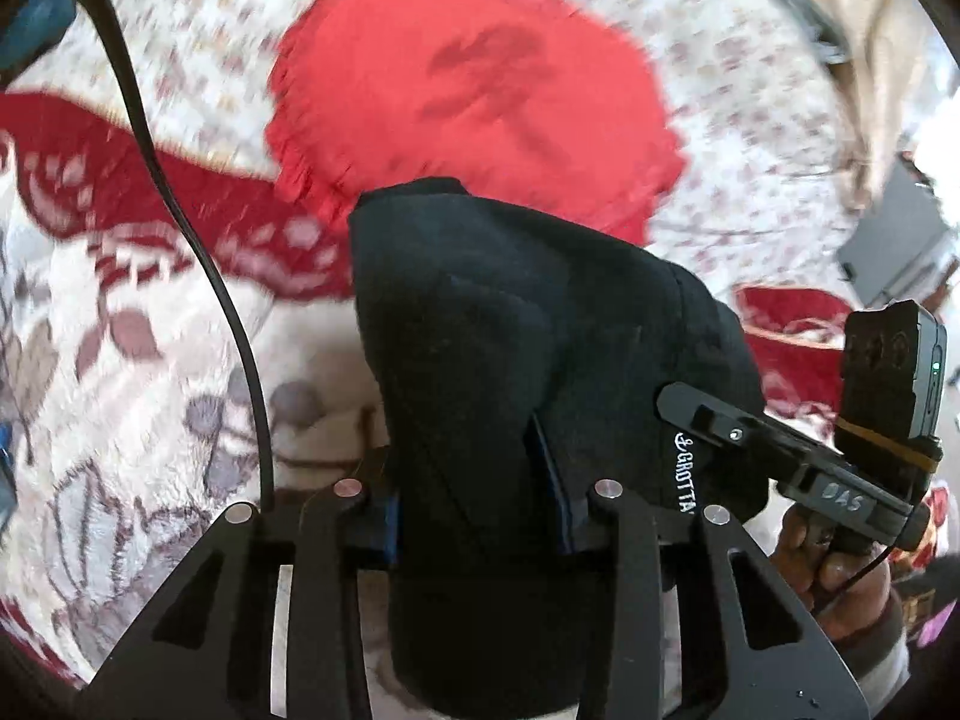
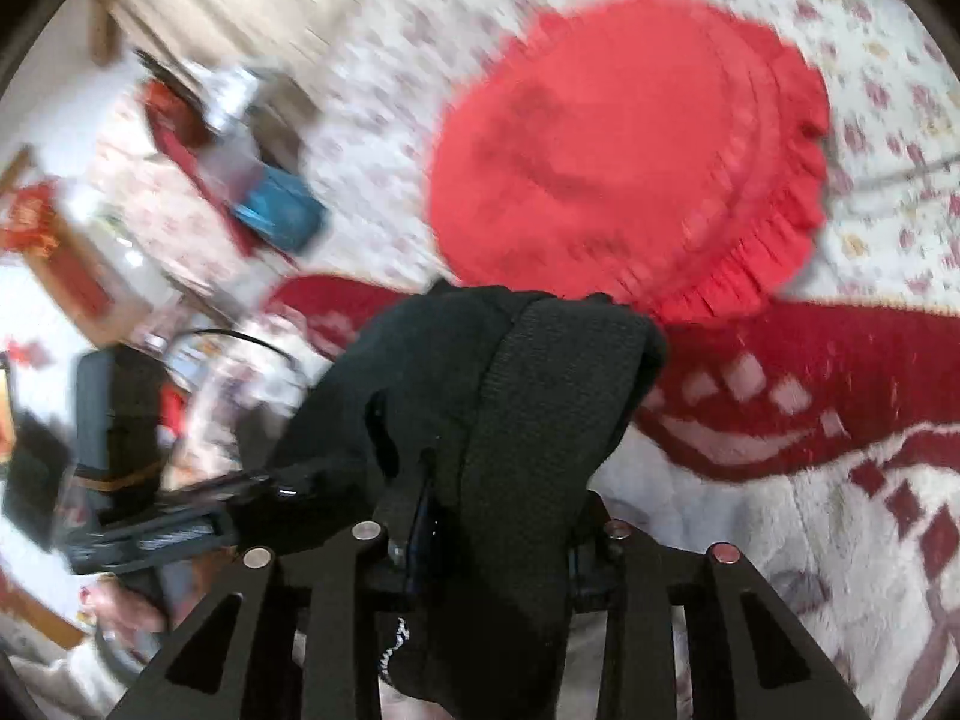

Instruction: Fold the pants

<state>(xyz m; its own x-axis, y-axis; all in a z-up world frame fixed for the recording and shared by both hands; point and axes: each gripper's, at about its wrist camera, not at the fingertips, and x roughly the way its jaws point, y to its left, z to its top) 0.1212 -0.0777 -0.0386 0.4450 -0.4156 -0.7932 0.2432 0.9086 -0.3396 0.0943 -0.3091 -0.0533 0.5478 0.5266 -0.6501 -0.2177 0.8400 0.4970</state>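
Observation:
The black pants (image 1: 510,312) hang bunched up above the bed, with white lettering on one edge. My left gripper (image 1: 474,480) is shut on a thick fold of them, and the cloth covers most of its blue pads. Just to the right, a finger (image 1: 708,420) of the right gripper presses into the same bundle, with a person's hand (image 1: 840,570) under it. In the right wrist view, my right gripper (image 2: 498,516) is shut on the ribbed black pants (image 2: 528,384), which drape over its fingers. The left gripper's body shows blurred at the left.
A round red ruffled cushion (image 1: 468,96) (image 2: 624,150) lies on the flowered sheet beyond the pants. A red and white fleece blanket (image 1: 150,330) covers the near bed. A black cable (image 1: 180,210) crosses the left. A blue object (image 2: 282,210) and clutter sit at the far left.

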